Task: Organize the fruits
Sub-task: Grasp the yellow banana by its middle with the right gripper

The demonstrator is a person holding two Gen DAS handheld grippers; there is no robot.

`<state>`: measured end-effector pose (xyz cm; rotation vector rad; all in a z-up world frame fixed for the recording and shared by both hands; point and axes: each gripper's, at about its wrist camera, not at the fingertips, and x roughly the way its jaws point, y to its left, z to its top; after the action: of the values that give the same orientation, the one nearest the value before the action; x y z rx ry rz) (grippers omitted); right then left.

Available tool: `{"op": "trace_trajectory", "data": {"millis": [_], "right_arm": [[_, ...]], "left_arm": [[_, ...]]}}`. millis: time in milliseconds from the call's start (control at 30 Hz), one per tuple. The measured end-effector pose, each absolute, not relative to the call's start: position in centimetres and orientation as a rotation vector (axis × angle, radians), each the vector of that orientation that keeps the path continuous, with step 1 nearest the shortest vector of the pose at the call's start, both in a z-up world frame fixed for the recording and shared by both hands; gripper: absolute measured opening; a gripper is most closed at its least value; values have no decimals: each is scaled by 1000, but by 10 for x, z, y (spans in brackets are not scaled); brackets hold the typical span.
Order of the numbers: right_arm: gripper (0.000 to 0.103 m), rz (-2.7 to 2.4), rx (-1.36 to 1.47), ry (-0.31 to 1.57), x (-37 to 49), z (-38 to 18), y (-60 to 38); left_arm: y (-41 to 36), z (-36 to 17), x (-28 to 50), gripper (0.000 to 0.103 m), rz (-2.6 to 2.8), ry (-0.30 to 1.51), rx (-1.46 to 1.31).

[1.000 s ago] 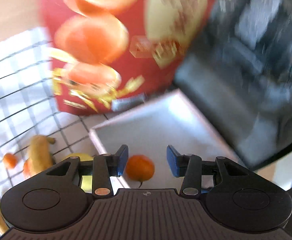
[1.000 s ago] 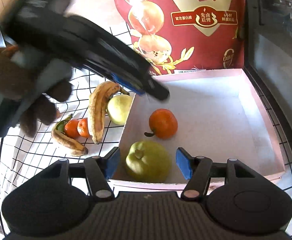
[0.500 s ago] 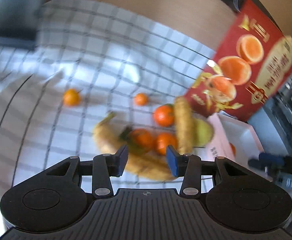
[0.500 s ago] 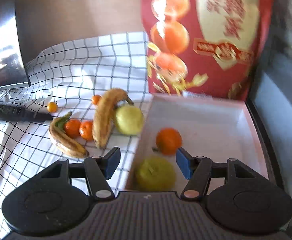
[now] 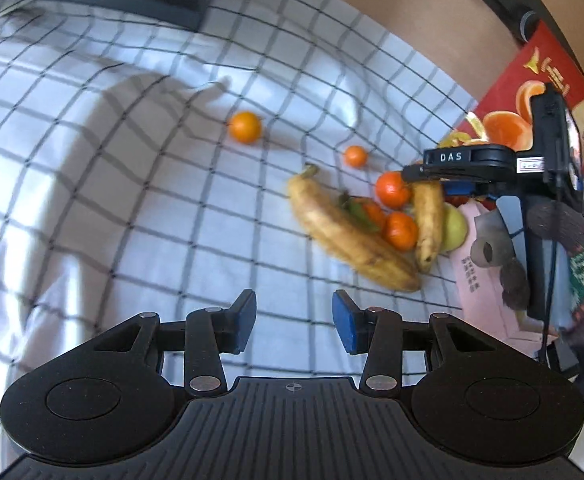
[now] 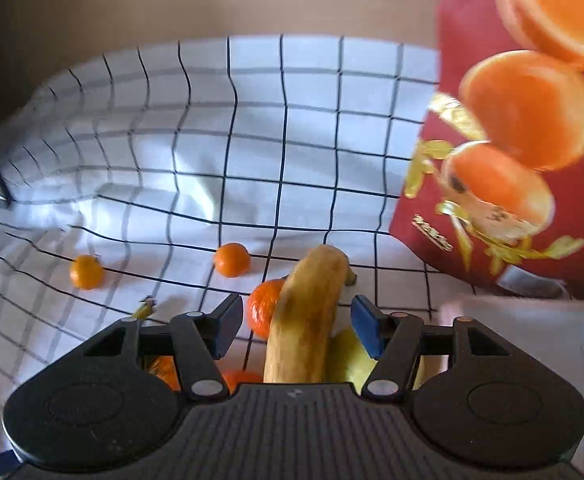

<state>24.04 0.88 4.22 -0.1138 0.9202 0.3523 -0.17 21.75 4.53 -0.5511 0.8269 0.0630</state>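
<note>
While the right gripper (image 6: 293,330) is lowered over the banana (image 6: 303,320) with jaws spread and nothing pinched, a tangerine (image 6: 264,310) touching the banana could be knocked loose. Left gripper (image 5: 293,322): jaws spread, empty, well apart from the banana.

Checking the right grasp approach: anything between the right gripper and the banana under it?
Nothing visible. The right gripper is open with the banana lying between its fingers. A tangerine sits against the banana's left side, near the left finger, and a green fruit on its right, so either may get nudged.
</note>
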Motion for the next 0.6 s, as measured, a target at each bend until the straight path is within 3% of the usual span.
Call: {"op": "trace_trajectory", "data": {"millis": [167,600], "right_arm": [[40,352,-161,935,245,34,11],[33,565,-30,791,143,114,-22]], "left_arm": [[238,35,-16,46,128,841,-581],[209,48,5,46,-20,841,-515]]}}
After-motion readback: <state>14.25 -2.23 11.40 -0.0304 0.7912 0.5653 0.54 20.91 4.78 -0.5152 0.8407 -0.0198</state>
